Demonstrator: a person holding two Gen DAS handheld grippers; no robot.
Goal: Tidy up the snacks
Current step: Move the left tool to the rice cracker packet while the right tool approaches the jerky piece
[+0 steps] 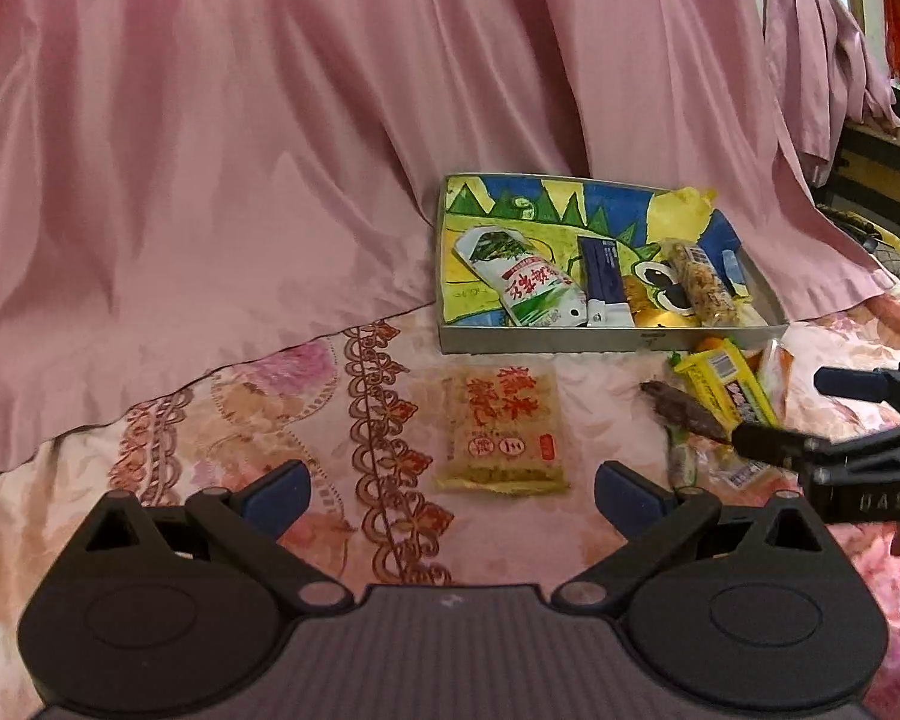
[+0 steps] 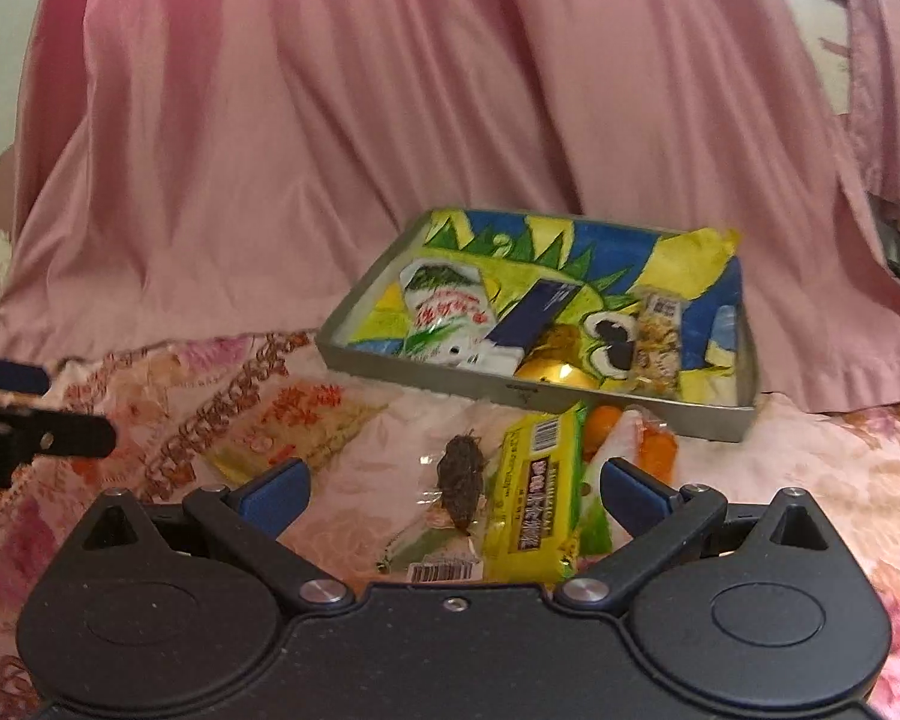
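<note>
Both grippers gape empty: right gripper (image 2: pixel 453 495) should pinch yellow snack bar (image 2: pixel 537 495) mid-length, left gripper (image 1: pixel 453 495) take rice-cracker pack (image 1: pixel 501 429), then into tray (image 1: pixel 606 341) near bed's pink sheet.

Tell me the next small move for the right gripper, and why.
Probably lower the open right gripper onto the yellow snack bar and close: the bar lies between its fingers, outside the tray that already holds other snacks.
</note>
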